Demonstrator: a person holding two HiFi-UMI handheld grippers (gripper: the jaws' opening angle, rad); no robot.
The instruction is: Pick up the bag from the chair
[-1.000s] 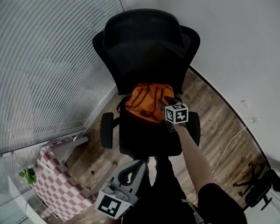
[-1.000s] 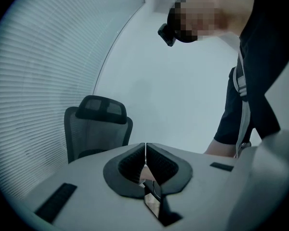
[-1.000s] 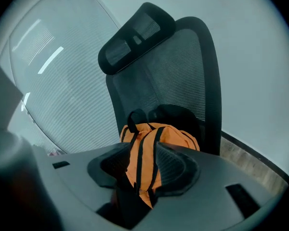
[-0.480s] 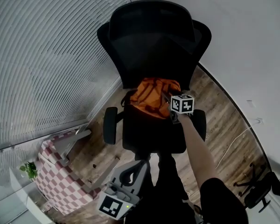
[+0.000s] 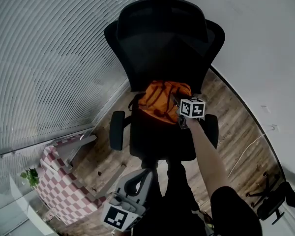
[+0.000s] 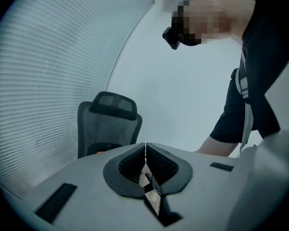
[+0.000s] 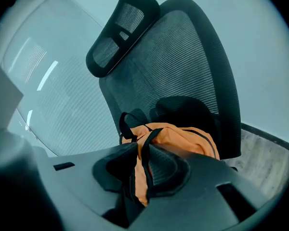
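Observation:
An orange bag (image 5: 162,98) with black straps rests on the seat of a black mesh office chair (image 5: 162,33), against the backrest. My right gripper (image 5: 177,103) is at the bag's front right corner. In the right gripper view the bag (image 7: 185,136) fills the middle and my right gripper (image 7: 142,148) is shut on a black strap with a fold of orange fabric. My left gripper (image 5: 141,177) hangs low by the person's legs, away from the chair. In the left gripper view it (image 6: 145,147) is shut on nothing, with the chair (image 6: 108,124) far behind.
Window blinds (image 5: 49,58) run along the left and a white wall (image 5: 265,43) along the right. A pink-and-white checkered item (image 5: 64,193) and a small plant (image 5: 29,182) sit at lower left. A white cable (image 5: 246,151) lies on the wood floor, with another chair's base (image 5: 273,200) at lower right.
The head view has shifted, so the chair sits higher and a little further right in the frame. The right gripper stays at the bag's front right corner. The left gripper has barely moved.

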